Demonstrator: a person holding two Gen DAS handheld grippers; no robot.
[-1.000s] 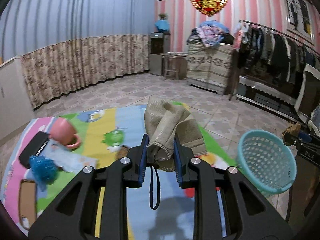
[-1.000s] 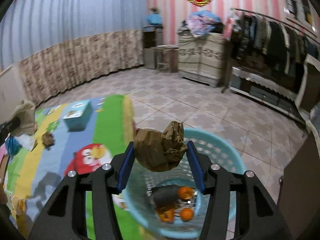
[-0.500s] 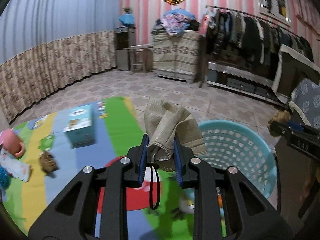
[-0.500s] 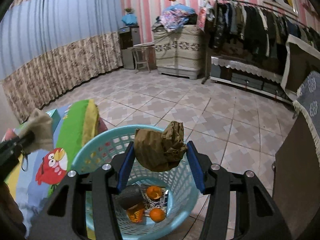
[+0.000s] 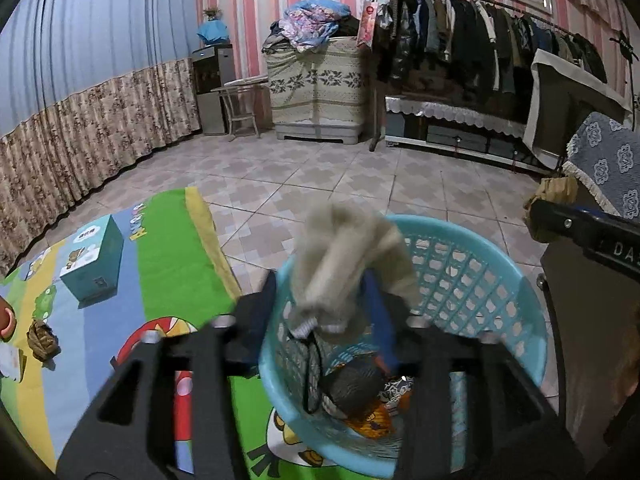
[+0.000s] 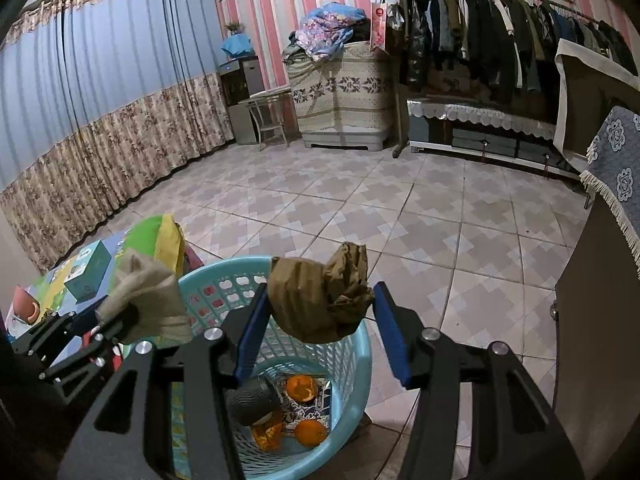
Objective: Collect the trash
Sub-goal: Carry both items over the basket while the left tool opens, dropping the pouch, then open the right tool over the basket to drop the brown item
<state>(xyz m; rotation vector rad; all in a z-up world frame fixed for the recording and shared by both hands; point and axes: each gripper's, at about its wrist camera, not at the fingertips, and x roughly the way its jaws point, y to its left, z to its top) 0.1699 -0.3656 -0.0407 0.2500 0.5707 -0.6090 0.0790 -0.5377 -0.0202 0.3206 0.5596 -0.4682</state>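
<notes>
A light blue plastic basket [image 5: 500, 304] stands on the floor by the play mat; it also shows in the right wrist view [image 6: 352, 364], holding orange peels [image 6: 302, 388] and a dark object [image 6: 252, 400]. My left gripper [image 5: 326, 308] has its jaws spread over the basket, with the beige cloth [image 5: 348, 256] blurred between them; the cloth also shows in the right wrist view [image 6: 148, 300]. My right gripper [image 6: 320, 320] holds a crumpled brown paper bag [image 6: 320, 304] over the basket rim; the right jaw stands a little apart from it.
A colourful play mat [image 5: 168, 256] lies to the left with a teal box [image 5: 94, 264], a brown scrap [image 5: 42, 338] and a pink cup [image 6: 24, 308]. A dark cabinet [image 6: 600, 320] stands to the right. Tiled floor, a clothes rack and curtains lie beyond.
Both grippers moved right, over the basket. My left gripper's jaws have spread and the beige cloth is slipping loose. The right jaws have widened slightly around the brown bag.
</notes>
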